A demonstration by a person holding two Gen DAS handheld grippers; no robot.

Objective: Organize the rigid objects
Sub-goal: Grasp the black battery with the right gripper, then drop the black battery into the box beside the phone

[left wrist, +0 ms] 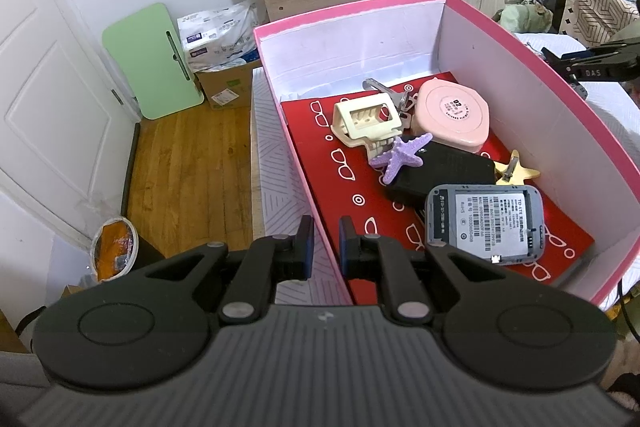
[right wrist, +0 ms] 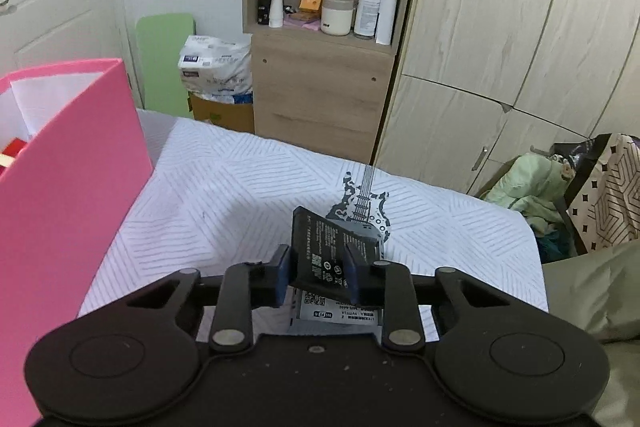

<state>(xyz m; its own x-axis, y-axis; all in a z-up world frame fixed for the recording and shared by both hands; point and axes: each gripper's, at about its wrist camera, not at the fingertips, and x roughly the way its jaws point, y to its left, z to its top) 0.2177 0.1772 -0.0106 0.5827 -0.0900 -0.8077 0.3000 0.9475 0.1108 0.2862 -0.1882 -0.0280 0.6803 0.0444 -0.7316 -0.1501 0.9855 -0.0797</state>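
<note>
Right wrist view: right gripper (right wrist: 318, 277) clamps a black battery (right wrist: 320, 251) between its pads, battery tilted and raised over a grey device back (right wrist: 340, 313) lying on the white patterned cloth (right wrist: 240, 195). Pink box (right wrist: 68, 187) stands to the left, apart from the gripper.

Left wrist view: left gripper (left wrist: 325, 247) straddles the box's near-left wall (left wrist: 316, 203), fingers narrowly parted, apparently gripping that wall. Inside, near to far: grey router shell (left wrist: 484, 223), black case (left wrist: 444, 171), purple starfish (left wrist: 400, 157), yellow star clip (left wrist: 518, 169), cream hair claw (left wrist: 366, 119), pink round case (left wrist: 454, 113), keys (left wrist: 390, 95).
</note>
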